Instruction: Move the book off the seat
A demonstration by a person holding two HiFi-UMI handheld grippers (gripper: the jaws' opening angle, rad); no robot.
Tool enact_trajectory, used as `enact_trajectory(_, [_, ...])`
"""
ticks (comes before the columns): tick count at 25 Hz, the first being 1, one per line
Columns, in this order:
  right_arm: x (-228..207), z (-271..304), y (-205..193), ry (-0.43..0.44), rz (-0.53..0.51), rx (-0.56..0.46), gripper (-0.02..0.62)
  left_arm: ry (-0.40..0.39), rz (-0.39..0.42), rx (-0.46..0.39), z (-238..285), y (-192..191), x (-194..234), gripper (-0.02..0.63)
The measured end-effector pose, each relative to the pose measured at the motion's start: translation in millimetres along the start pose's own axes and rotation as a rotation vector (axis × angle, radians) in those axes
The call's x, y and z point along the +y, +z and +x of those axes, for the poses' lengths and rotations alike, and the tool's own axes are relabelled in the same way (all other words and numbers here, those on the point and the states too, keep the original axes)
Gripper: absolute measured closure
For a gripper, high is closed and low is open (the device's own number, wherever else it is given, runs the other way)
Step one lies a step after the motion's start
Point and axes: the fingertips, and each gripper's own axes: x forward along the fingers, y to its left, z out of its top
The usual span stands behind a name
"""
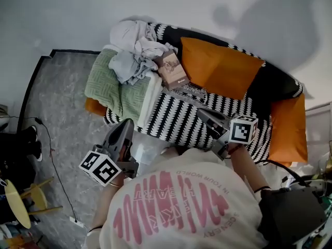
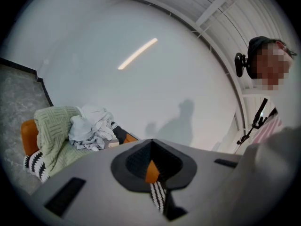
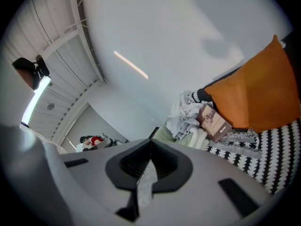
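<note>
Both of your grippers are off the book. Left gripper (image 1: 126,123): in the left gripper view its jaws (image 2: 151,141) stand closed tip to tip, with nothing between the pads; only a sliver of orange and striped fabric shows through the gap behind the tips. Right gripper (image 1: 200,111): in its own view the jaws (image 3: 150,141) are likewise closed and empty. Both grippers are held low in front of you at the near edge of the seat (image 1: 174,115), which has a black-and-white patterned cover, and both point across it toward the back. The book (image 1: 174,69) lies at the back of the seat, well apart from both grippers: ahead and to the right of your left gripper's tips, and ahead and a little to the left of your right gripper's tips. In the right gripper view the book (image 3: 214,121) shows to the right of the closed tips, cover facing up and tilted. One long side rests against the pile of clothes (image 1: 136,48) and the other sits just beside the orange cushion (image 1: 220,66). The green blanket (image 1: 106,82) is draped past the clothes, ahead of your left gripper.
</note>
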Motion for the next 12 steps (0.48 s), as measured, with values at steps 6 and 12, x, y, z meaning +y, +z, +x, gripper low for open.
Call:
enact_trajectory(6, [4.0, 24.7, -2.9, 0.007, -0.021, 0.051, 0.588, 0.024, -0.021, -0.006, -3.5, 7.6, 16.0, 0.598])
enact_trajectory(12, [-6.6, 27.8, -6.5, 0.002, -0.003, 0.075, 0.588, 0.063, -0.042, -0.045, -5.5, 13.4, 26.6, 0.598])
